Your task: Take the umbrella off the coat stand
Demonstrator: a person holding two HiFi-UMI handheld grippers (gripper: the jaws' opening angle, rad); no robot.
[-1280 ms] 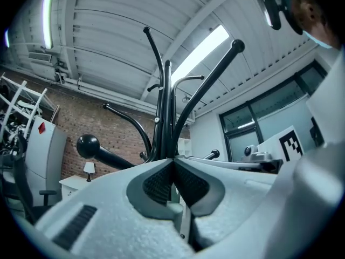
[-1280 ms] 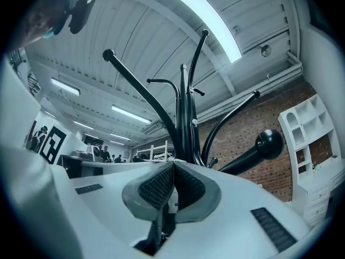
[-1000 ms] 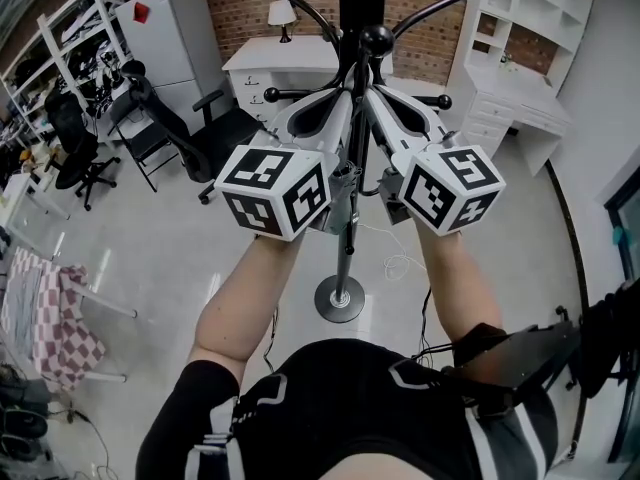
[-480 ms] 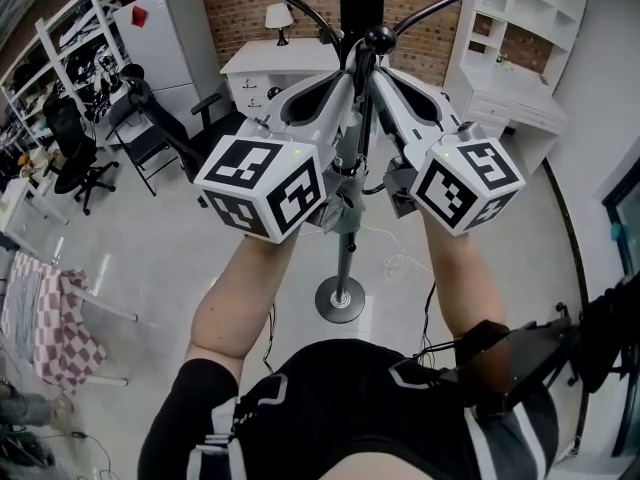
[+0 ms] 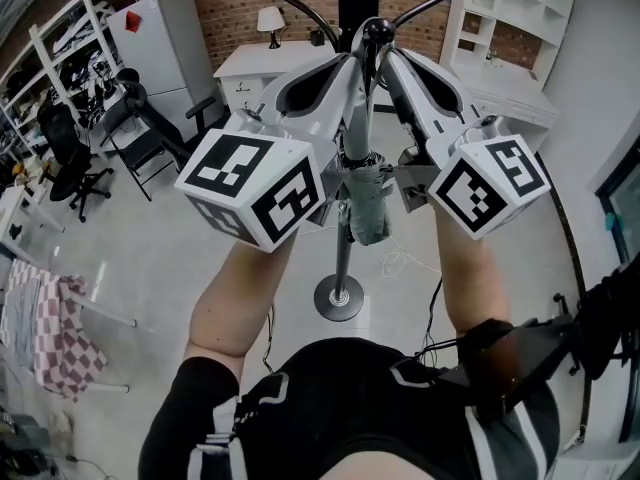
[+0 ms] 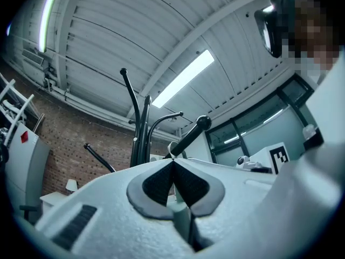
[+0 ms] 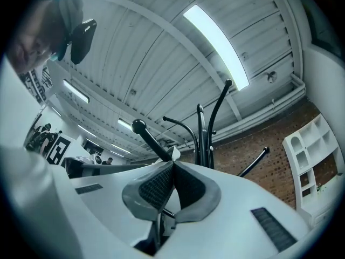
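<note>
Hangs folded against the coat stand (image 5: 343,260) pole, below the knobbed hook (image 5: 375,33) — the grey umbrella (image 5: 368,206), likely light, soft in the cloth, stiff only along its shaft. Best taken by the loop or handle at its top. Closed tip to tip, both left gripper (image 6: 172,163) and right gripper (image 7: 172,166).

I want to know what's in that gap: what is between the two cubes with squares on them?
The folded grey umbrella hangs there, in front of the coat stand's pole. The head view shows it.
</note>
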